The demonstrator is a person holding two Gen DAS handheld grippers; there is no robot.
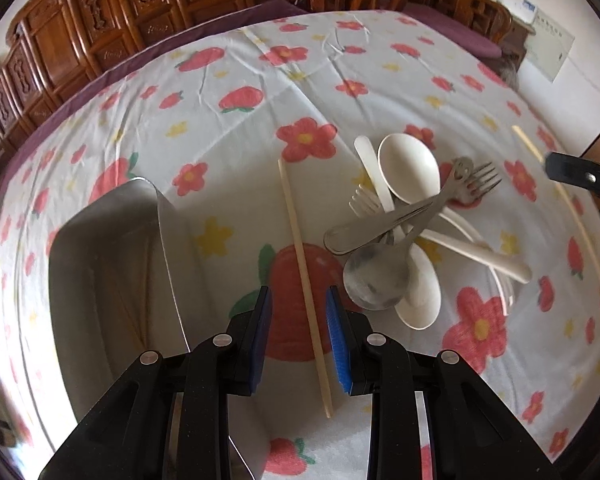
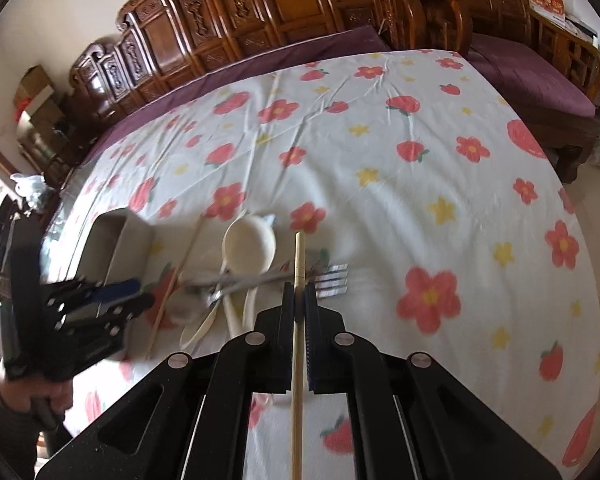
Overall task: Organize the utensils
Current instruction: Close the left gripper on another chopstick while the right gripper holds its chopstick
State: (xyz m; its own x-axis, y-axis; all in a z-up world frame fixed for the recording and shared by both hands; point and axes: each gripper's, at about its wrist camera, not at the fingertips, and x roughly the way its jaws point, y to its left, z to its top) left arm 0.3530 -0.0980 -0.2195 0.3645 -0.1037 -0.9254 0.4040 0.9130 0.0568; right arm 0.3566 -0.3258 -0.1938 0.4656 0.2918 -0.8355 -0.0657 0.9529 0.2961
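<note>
The right claw (image 2: pixel 299 300) squeezes one chopstick (image 2: pixel 298 356) above the tabletop (image 2: pixel 380 168). The left claw (image 1: pixel 299 320) hangs wide apart over another chopstick (image 1: pixel 304 280).

Chopstick (image 1: pixel 304 284) on tablecloth (image 1: pixel 240 128), between tray (image 1: pixel 112 264) at left and heap of spoons and forks (image 1: pixel 408 220) at right; wooden bench (image 1: pixel 100 20) behind.

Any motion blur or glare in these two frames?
Left wrist: sharp centrally; the shiny metal tray carries glare, and the right gripper with its pale wooden chopstick is smeared. Right wrist: the left gripper and the metal fork are motion-blurred; the fisheye bends the floral tablecloth.
</note>
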